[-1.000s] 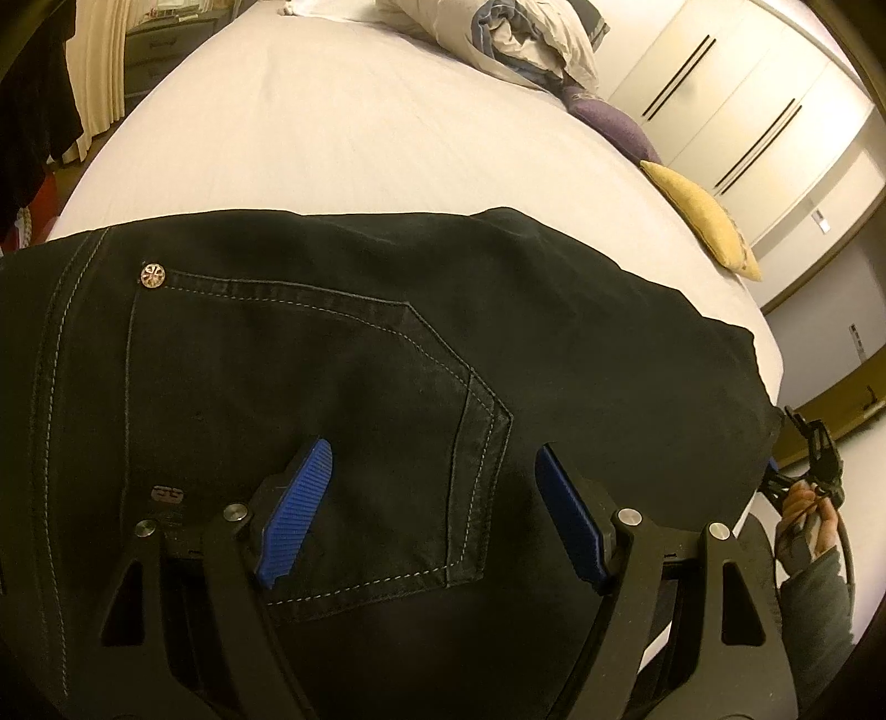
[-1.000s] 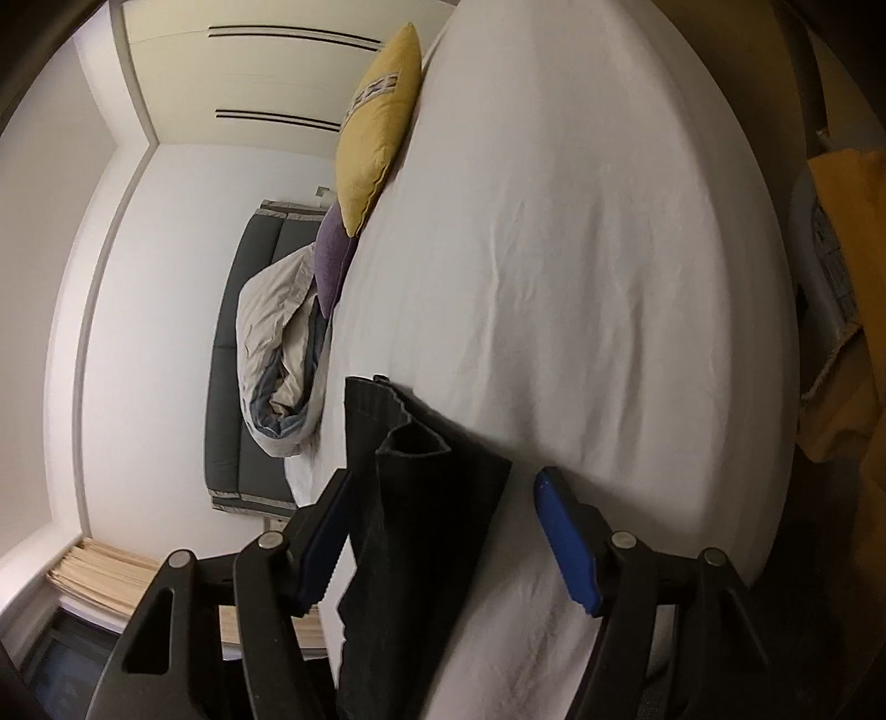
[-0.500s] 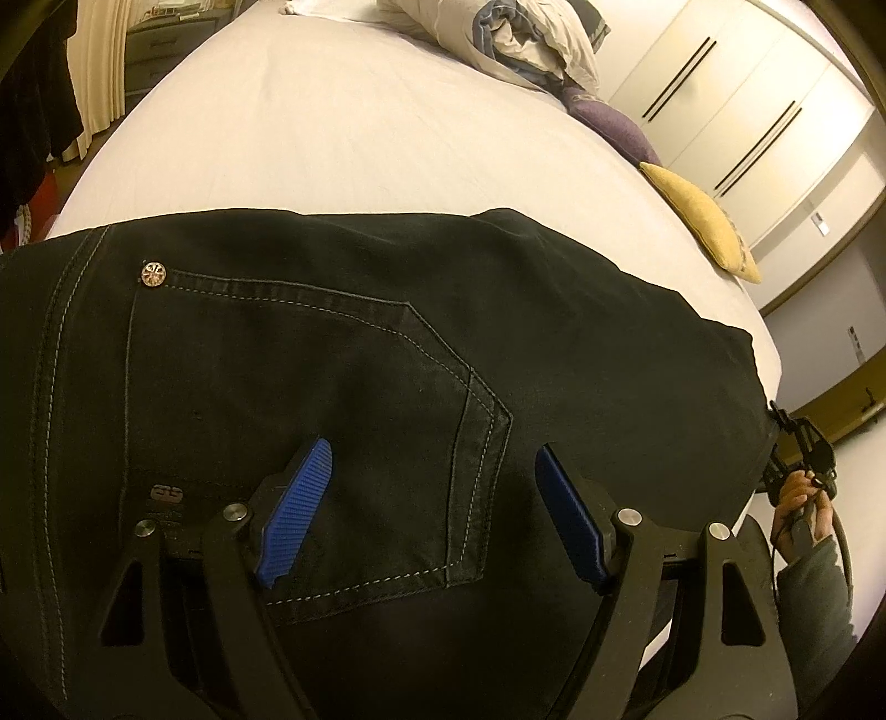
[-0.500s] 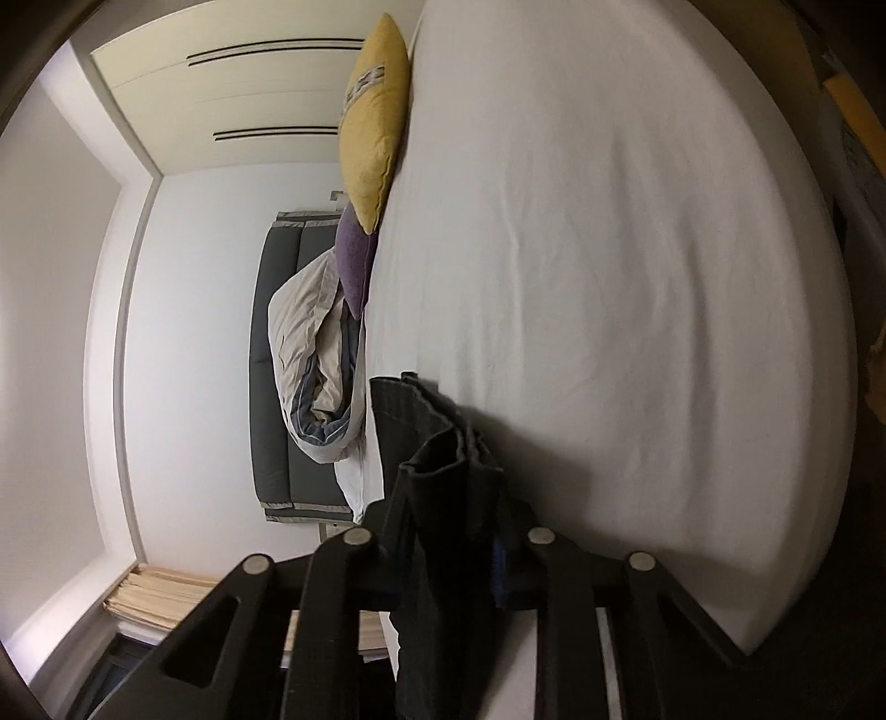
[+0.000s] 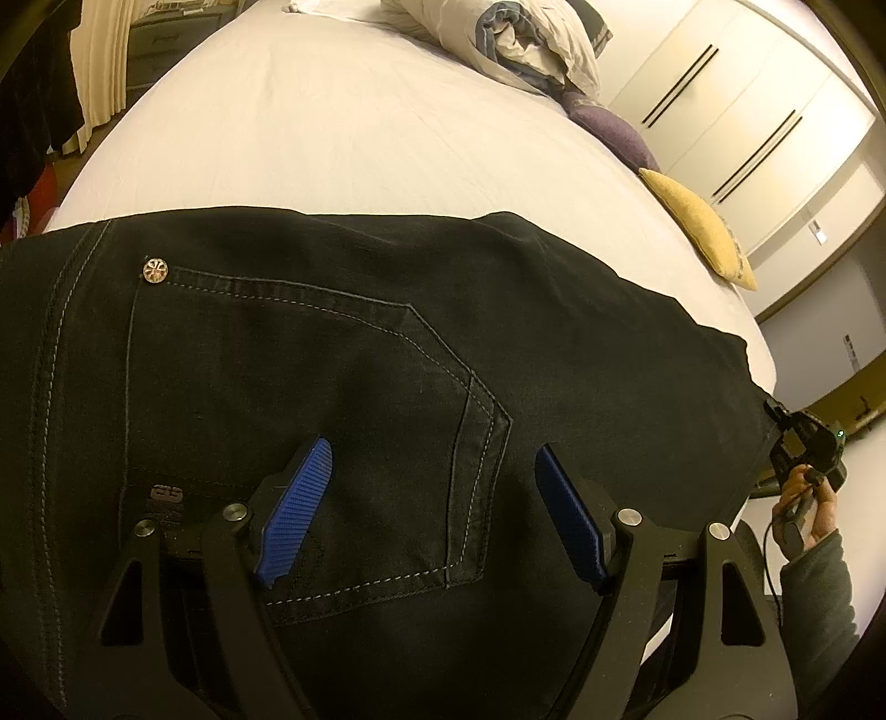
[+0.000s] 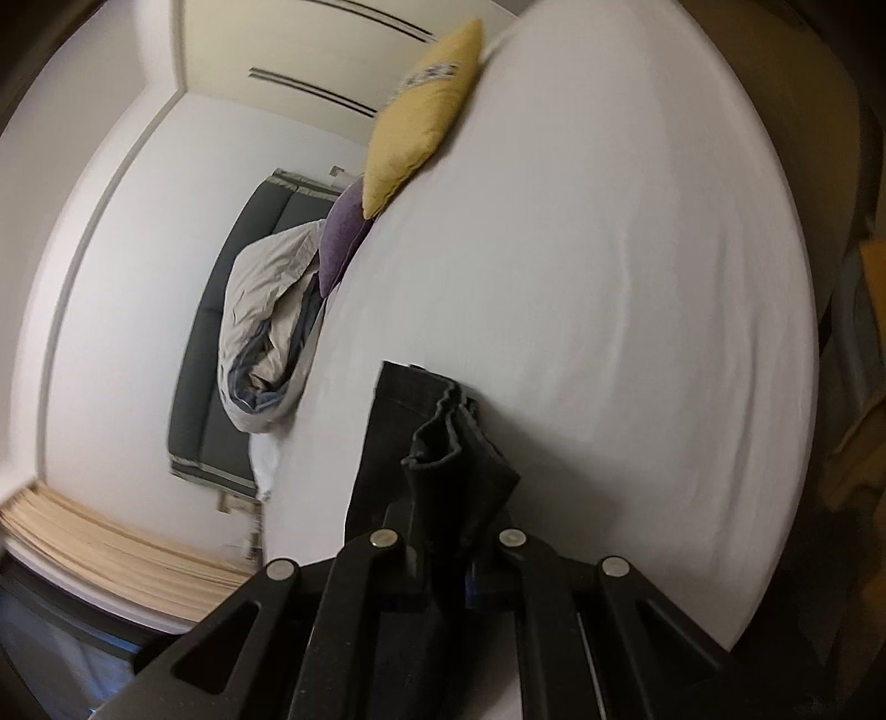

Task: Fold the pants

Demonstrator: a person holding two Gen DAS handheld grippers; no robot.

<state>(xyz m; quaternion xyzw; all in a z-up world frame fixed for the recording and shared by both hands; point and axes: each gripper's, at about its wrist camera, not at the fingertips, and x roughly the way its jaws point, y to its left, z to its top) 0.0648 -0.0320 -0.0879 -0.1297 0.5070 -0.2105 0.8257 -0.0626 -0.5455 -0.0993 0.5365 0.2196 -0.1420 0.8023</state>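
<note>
Black pants (image 5: 343, 354) lie spread across the white bed (image 5: 343, 122), back pocket and a metal rivet facing up. My left gripper (image 5: 434, 498) is open and hovers just over the back pocket, its blue pads apart. My right gripper (image 6: 448, 559) is shut on the bunched leg hems of the pants (image 6: 437, 437), with the cloth standing up between its jaws over the bed sheet (image 6: 609, 277). The right gripper (image 5: 805, 448) also shows at the far right edge in the left wrist view, at the end of the pant legs.
A rumpled duvet (image 5: 526, 39), a purple cushion (image 5: 609, 133) and a yellow cushion (image 5: 698, 227) lie along the bed's far side. White wardrobes (image 5: 747, 111) stand behind them. A curtain and drawers (image 5: 127, 44) stand at the top left.
My right gripper has shut on the pant leg hems and shifted with them. My left gripper has stayed open over the pocket.
</note>
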